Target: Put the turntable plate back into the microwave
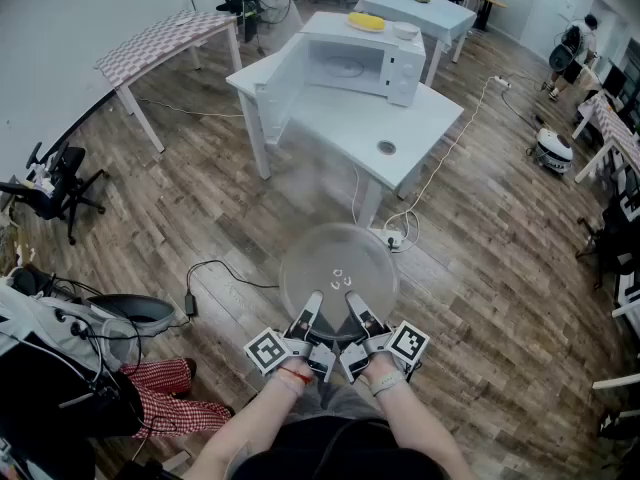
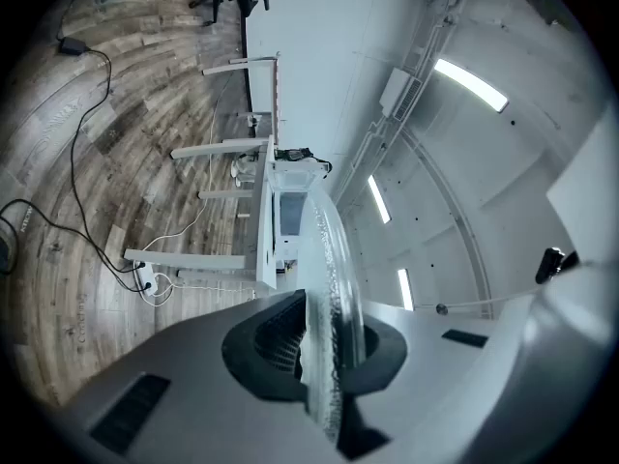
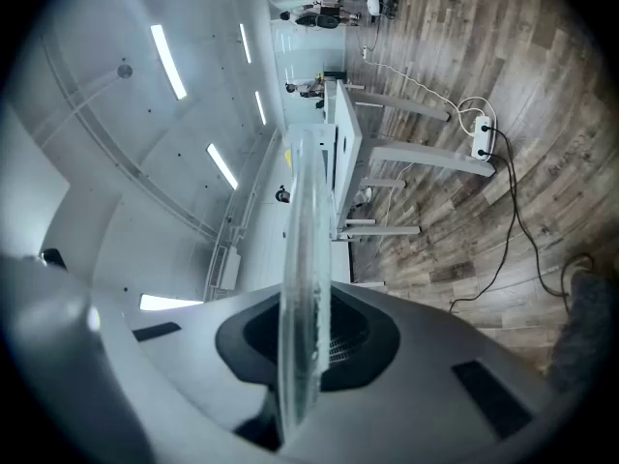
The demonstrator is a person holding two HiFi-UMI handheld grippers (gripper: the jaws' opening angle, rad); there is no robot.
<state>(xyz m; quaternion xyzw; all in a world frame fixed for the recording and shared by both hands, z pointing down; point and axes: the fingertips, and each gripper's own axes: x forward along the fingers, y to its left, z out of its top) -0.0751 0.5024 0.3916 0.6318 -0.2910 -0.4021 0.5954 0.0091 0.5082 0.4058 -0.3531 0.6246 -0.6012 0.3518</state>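
A round clear glass turntable plate (image 1: 339, 268) hangs level over the wooden floor, held at its near rim by both grippers. My left gripper (image 1: 308, 313) and my right gripper (image 1: 359, 313) are each shut on that rim, side by side. The plate's edge (image 2: 331, 288) runs between the left jaws, and the same edge (image 3: 302, 288) passes between the right jaws. Ahead, a white microwave (image 1: 362, 60) stands on a white table (image 1: 340, 118) with its door (image 1: 280, 81) swung open to the left and its cavity facing me.
A yellow object (image 1: 366, 21) and a white bowl (image 1: 405, 30) rest on the microwave. A small round dish (image 1: 386, 148) lies on the table. A power strip (image 1: 392, 239) and cables lie by the table legs. An office chair (image 1: 55, 183) stands at left.
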